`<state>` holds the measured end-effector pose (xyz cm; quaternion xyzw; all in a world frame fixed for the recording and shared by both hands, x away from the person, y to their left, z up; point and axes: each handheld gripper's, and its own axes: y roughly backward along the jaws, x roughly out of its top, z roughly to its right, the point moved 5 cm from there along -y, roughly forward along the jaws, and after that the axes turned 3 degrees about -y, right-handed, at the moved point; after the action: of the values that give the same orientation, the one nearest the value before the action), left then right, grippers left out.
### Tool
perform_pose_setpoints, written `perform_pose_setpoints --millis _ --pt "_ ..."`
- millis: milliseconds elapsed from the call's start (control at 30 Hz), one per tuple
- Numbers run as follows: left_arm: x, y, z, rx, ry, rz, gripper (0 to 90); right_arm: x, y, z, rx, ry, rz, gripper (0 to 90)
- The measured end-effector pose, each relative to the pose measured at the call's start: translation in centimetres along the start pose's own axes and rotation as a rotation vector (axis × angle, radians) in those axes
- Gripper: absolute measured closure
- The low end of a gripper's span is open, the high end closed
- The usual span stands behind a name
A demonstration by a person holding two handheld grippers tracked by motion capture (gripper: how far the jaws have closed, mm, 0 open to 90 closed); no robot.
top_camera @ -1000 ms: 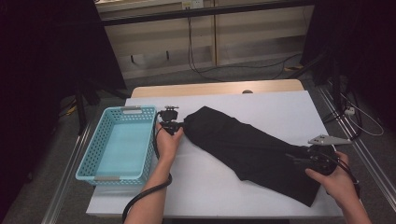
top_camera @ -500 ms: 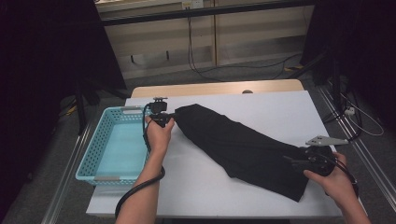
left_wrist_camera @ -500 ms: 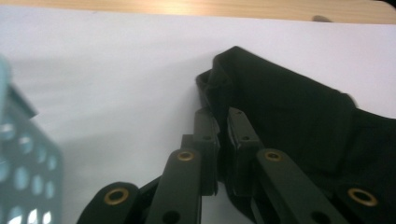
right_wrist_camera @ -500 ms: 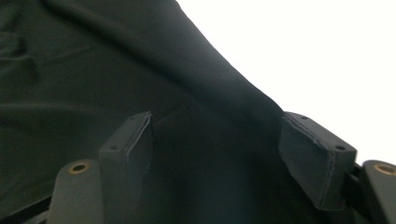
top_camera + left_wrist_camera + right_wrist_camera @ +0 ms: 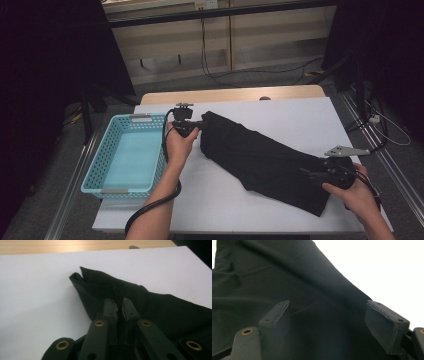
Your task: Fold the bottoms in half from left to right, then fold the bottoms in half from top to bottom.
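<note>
A long black cloth (image 5: pixel 260 160) lies slantwise across the white table (image 5: pixel 300 115). My left gripper (image 5: pixel 200 122) is shut on the cloth's upper left end, close to the basket. In the left gripper view its jaws (image 5: pixel 120 302) pinch a fold of the cloth (image 5: pixel 162 310), which is lifted slightly. My right gripper (image 5: pixel 306 172) hovers at the cloth's lower right end. Its jaws have just been opening. In the right gripper view the gripper (image 5: pixel 329 315) stands wide, with the cloth (image 5: pixel 262 277) under and between the pads but not pressed.
A light blue plastic basket (image 5: pixel 92 175) stands at the table's left edge, beside my left hand. A strip of wood (image 5: pixel 230 94) borders the table's far side. Bare white table lies behind and in front of the cloth.
My left gripper swung toward the basket with the cloth's end, then came back right and rose a little. The cloth's far end shifted slightly left. The right hand stayed in place.
</note>
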<state>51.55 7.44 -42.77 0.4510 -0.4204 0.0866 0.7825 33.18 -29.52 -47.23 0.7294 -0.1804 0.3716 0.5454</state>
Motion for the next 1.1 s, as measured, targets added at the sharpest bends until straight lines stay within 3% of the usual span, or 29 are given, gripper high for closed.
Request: perform_pose_setpoints --millis 500,1100 --pt "-0.2 0.3 2.6 -0.109 -0.039 0.016 84.6 0.4 -0.8 -1.2 0.026 0.024 -0.007 18.9" --pt "-0.6 0.1 4.7 -0.179 -0.052 0.011 84.9 0.6 -0.7 -1.6 0.036 0.032 -0.002 18.8"
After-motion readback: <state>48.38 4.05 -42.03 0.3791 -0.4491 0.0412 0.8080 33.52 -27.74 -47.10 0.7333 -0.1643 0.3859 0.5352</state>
